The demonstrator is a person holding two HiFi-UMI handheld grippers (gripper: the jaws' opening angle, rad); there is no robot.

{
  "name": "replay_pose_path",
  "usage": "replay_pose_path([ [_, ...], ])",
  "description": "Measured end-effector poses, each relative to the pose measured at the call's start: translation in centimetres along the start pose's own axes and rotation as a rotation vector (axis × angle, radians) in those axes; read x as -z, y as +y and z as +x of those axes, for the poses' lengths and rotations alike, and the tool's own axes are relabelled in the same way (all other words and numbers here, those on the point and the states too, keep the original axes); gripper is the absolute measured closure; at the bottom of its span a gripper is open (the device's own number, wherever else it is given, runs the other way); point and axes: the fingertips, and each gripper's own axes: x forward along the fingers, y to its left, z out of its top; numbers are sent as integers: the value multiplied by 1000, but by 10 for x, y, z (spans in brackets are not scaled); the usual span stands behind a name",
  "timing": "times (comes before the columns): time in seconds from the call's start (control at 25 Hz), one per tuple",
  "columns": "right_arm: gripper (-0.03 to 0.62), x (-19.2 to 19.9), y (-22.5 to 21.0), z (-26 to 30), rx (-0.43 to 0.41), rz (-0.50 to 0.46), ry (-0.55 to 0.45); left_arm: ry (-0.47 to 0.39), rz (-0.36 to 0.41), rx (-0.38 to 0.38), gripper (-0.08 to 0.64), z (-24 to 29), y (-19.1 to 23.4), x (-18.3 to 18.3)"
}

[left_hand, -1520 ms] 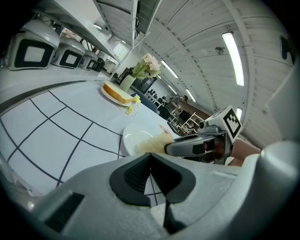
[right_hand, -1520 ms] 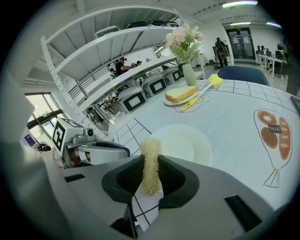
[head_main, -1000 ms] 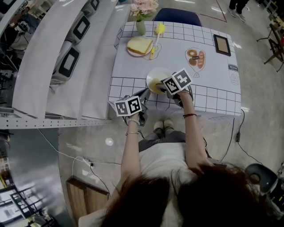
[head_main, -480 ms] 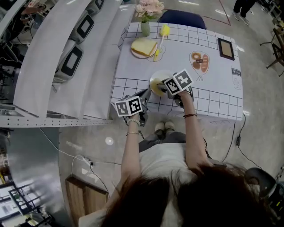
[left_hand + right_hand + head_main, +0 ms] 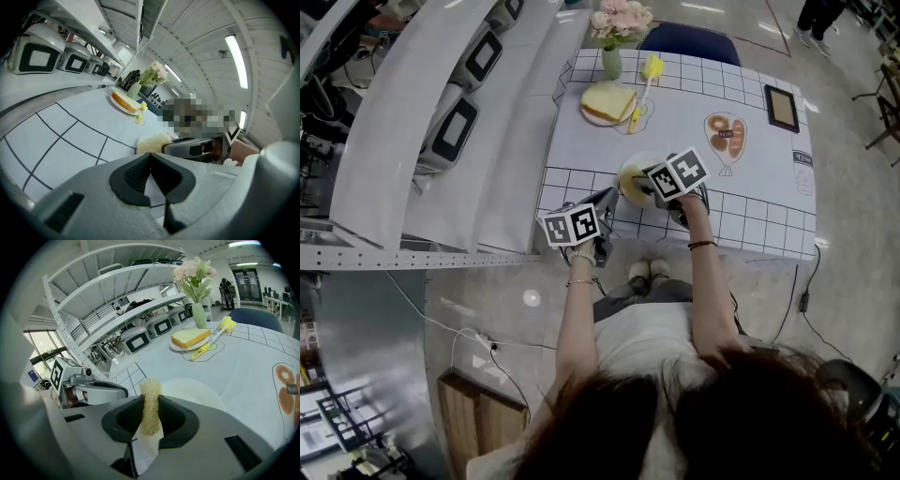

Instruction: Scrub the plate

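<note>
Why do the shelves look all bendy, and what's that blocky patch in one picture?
Right gripper view: the wide lens bends the shelves and blackens the corners, yet the sponge in the right gripper's tongs looks sharp. Left gripper view: the blocky patch was laid on afterwards to hide a face; the ceiling light glares white. Head view: a bright reflection shines on the floor.

Pale plate flat, nr table edge
</note>
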Motion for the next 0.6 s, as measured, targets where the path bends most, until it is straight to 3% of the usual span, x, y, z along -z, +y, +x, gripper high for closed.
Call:
replay_pose_path([
  [0.6, 512, -14, -12, 4, 21, -11, -45, -4, -8, -1, 549, 4, 4, -7],
])
